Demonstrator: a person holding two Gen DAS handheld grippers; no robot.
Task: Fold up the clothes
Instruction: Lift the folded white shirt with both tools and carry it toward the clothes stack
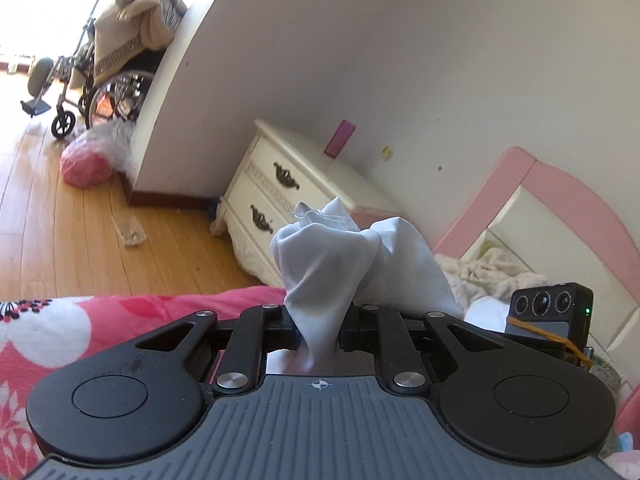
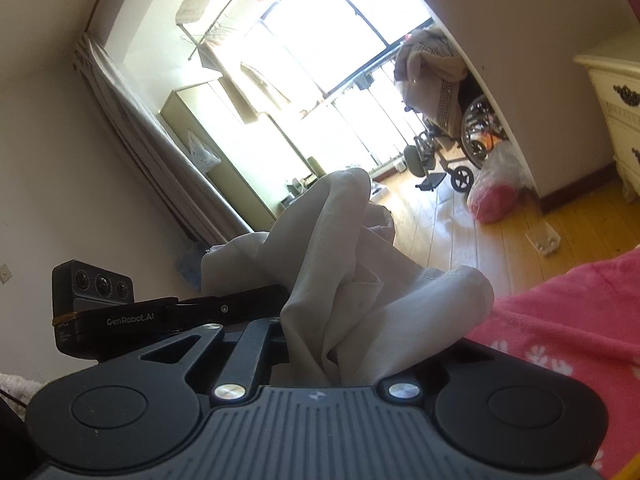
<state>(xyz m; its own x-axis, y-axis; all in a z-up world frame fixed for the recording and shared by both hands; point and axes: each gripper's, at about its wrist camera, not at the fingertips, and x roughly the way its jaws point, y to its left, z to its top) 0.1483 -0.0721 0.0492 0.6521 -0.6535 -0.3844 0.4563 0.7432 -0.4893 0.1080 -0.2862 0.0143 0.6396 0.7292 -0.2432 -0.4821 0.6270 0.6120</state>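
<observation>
A white garment (image 1: 336, 264) sticks up in a bunch from my left gripper (image 1: 319, 334), which is shut on it, black fingers (image 1: 280, 330) pressing both sides of the fabric. In the right wrist view the same white garment (image 2: 360, 280) piles up crumpled over my right gripper (image 2: 316, 346), which is shut on it; the cloth hides its right finger. Both grippers are held up above a pink flowered bedspread (image 1: 100, 320). The right gripper's camera block (image 1: 548, 312) shows at the right of the left wrist view, and the left gripper (image 2: 120, 316) lies close by at the left of the right wrist view.
A cream nightstand (image 1: 288, 184) stands by the white wall beside the pink headboard (image 1: 560, 200). A fleecy blanket (image 1: 492, 276) lies on the bed. On the wooden floor (image 1: 80, 232) are a pink bag (image 1: 86, 164) and a wheelchair (image 1: 104, 84). A bright window (image 2: 340, 40) lies beyond.
</observation>
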